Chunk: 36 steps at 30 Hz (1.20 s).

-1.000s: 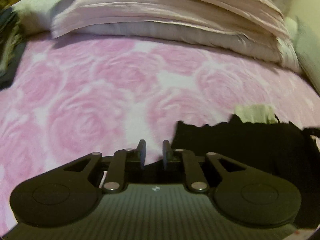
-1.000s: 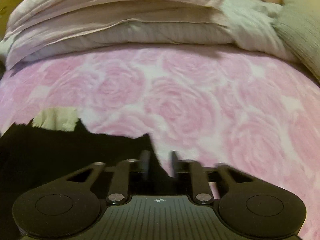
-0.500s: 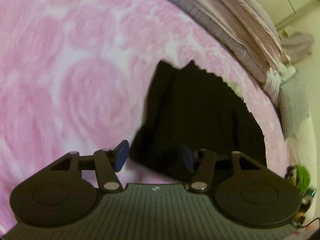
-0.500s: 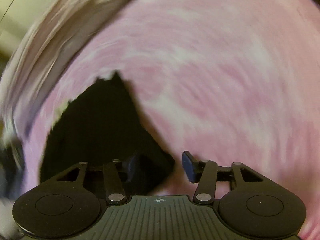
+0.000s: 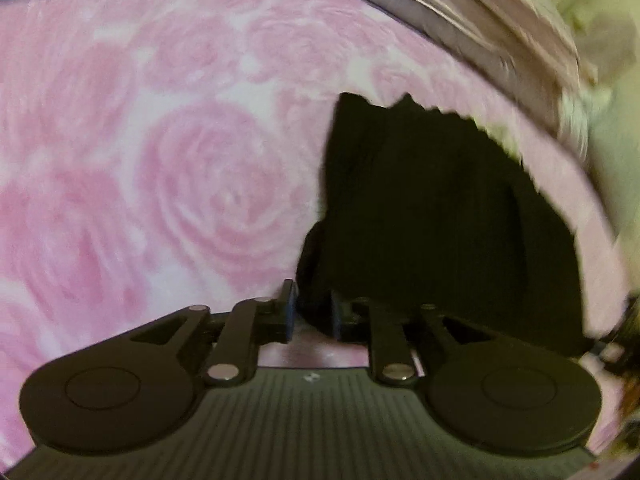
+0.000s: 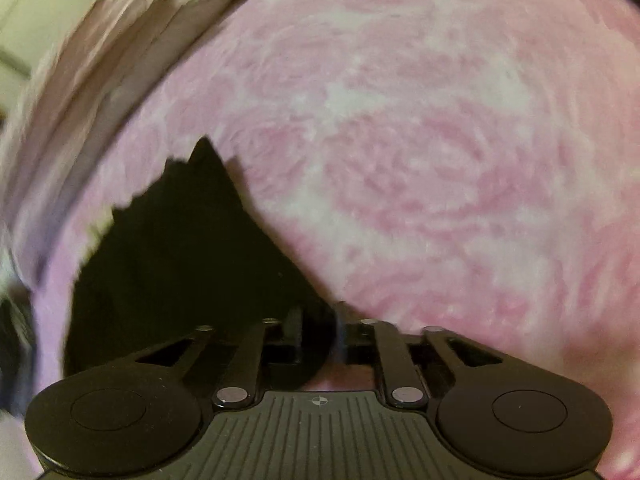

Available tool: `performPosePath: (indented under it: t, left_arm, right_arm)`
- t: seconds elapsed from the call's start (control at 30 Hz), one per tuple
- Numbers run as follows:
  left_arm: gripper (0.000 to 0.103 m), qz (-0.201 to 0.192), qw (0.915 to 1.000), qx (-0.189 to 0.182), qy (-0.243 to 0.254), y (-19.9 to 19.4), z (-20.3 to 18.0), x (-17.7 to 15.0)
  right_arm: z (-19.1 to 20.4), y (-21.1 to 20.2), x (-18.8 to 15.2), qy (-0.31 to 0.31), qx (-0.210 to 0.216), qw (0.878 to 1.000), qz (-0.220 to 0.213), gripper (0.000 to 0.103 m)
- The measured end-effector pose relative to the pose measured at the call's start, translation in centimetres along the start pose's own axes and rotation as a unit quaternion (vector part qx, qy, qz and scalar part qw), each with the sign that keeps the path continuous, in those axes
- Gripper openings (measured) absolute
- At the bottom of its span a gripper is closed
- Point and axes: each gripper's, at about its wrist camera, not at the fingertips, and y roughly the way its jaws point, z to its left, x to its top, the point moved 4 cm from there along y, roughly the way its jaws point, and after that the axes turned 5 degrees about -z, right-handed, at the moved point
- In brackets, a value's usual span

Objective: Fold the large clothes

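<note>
Left gripper (image 5: 311, 314): fingers drawn close, pinching the near-left edge of the black garment (image 5: 440, 216), likely to lift for a fold.
Right gripper (image 6: 318, 334): closed on the opposite near corner, matching hold.
Location: garment flat on the bed's pink rose blanket (image 5: 160, 160), below stacked bedding (image 5: 480, 8).
Appearance: black, jagged far edge; detail too dark.

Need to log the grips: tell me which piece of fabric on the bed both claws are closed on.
The black garment, lying flat on the pink rose-print bedspread. The left claw and right claw each pinch its near edge; the folded pale bedding behind is untouched.
</note>
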Motion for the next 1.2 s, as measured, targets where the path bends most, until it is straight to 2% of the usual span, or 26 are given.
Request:
performPosePath:
  t: [0.03, 0.07, 0.1, 0.13, 0.17, 0.2, 0.3, 0.4, 0.43, 0.5, 0.57, 0.6, 0.67, 0.7, 0.83, 0.87, 0.93, 0.97, 1.0, 1.07, 1.2]
  left_arm:
    - [0.027, -0.005, 0.9997, 0.022, 0.012, -0.6, -0.2, 0.4]
    - [0.029, -0.015, 0.999, 0.04, 0.013, -1.3, -0.1, 0.9]
    - [0.024, -0.029, 0.9977, 0.06, 0.012, -2.0, -0.1, 1.4]
    - [0.024, -0.047, 0.9954, 0.081, 0.016, -2.7, -0.1, 1.9]
    - [0.024, -0.061, 0.994, 0.087, 0.024, -3.2, -0.5, 2.4]
    - [0.024, -0.071, 0.9937, 0.079, 0.035, -3.3, -1.2, 2.9]
    - [0.024, -0.076, 0.9927, 0.013, 0.093, -1.6, -5.6, 3.7]
    - [0.025, -0.067, 0.9814, -0.036, 0.176, 1.5, -10.2, 3.3]
    - [0.026, -0.067, 0.9758, -0.04, 0.204, 2.7, -11.3, 3.1]
    - [0.025, -0.063, 0.9696, -0.027, 0.235, 4.9, -12.0, 2.9]
    - [0.019, -0.055, 0.9696, -0.002, 0.239, 6.7, -10.8, 3.0]
    - [0.01, -0.05, 0.971, 0.003, 0.234, 7.1, -9.8, 3.1]
    - [0.005, -0.054, 0.9746, 0.006, 0.217, 6.9, -8.1, 3.4]
    - [0.004, -0.053, 0.9762, 0.012, 0.21, 6.7, -7.7, 3.6]
    - [0.005, -0.051, 0.9815, 0.047, 0.179, 4.2, -6.8, 3.4]
    - [0.008, -0.046, 0.9834, 0.055, 0.166, 3.4, -7.0, 3.0]
    - [0.021, -0.03, 0.9864, 0.073, 0.144, 2.0, -7.6, 2.3]
    - [0.029, -0.023, 0.9871, 0.081, 0.137, 1.6, -7.9, 1.8]
    - [0.032, -0.017, 0.9879, 0.085, 0.129, 0.7, -8.4, 1.0]
    - [0.037, 0.003, 0.989, 0.091, 0.116, -0.5, -9.4, -0.4]
    - [0.043, 0.046, 0.9898, 0.101, 0.09, -2.3, -11.7, -3.6]
  right_arm:
    - [0.6, -0.5, 0.3, -0.027, -0.026, 0.999, -0.006, 0.043]
    - [1.0, -1.4, 0.4, -0.057, -0.049, 0.997, -0.023, 0.043]
    - [1.8, -2.4, 0.5, -0.099, -0.066, 0.992, -0.053, 0.043]
    - [2.6, -3.0, 0.5, -0.132, -0.073, 0.986, -0.073, 0.043]
    - [3.7, -3.4, 0.6, -0.163, -0.065, 0.98, -0.09, 0.043]
    - [5.0, -3.5, 0.5, -0.19, -0.042, 0.975, -0.103, 0.043]
    - [8.7, -2.6, -0.7, -0.26, 0.026, 0.959, -0.105, 0.043]
    - [13.2, -0.5, -3.5, -0.361, 0.085, 0.924, -0.095, 0.042]
    - [14.4, 0.5, -4.6, -0.393, 0.1, 0.91, -0.09, 0.041]
    - [15.3, 2.7, -5.8, -0.433, 0.104, 0.892, -0.079, 0.041]
    - [14.4, 4.5, -5.9, -0.448, 0.082, 0.888, -0.07, 0.039]
    - [13.3, 5.3, -5.4, -0.446, 0.061, 0.89, -0.069, 0.039]
    - [11.1, 5.4, -3.9, -0.412, 0.062, 0.906, -0.079, 0.036]
    - [10.2, 5.3, -2.9, -0.393, 0.061, 0.914, -0.08, 0.034]
    - [9.2, 3.9, -1.4, -0.377, 0.017, 0.922, -0.083, 0.034]
    - [9.1, 3.2, -1.3, -0.364, 0.012, 0.928, -0.08, 0.034]
    - [9.0, 1.6, -1.3, -0.333, 0.009, 0.941, -0.067, 0.036]
    - [8.8, 0.8, -1.5, -0.314, 0.009, 0.948, -0.057, 0.044]
    - [8.6, -0.1, -1.9, -0.298, 0.012, 0.953, -0.05, 0.05]
    - [8.4, -1.7, -3.0, -0.271, 0.025, 0.961, -0.04, 0.068]
    - [8.5, -4.5, -5.5, -0.239, 0.025, 0.971, -0.002, 0.071]
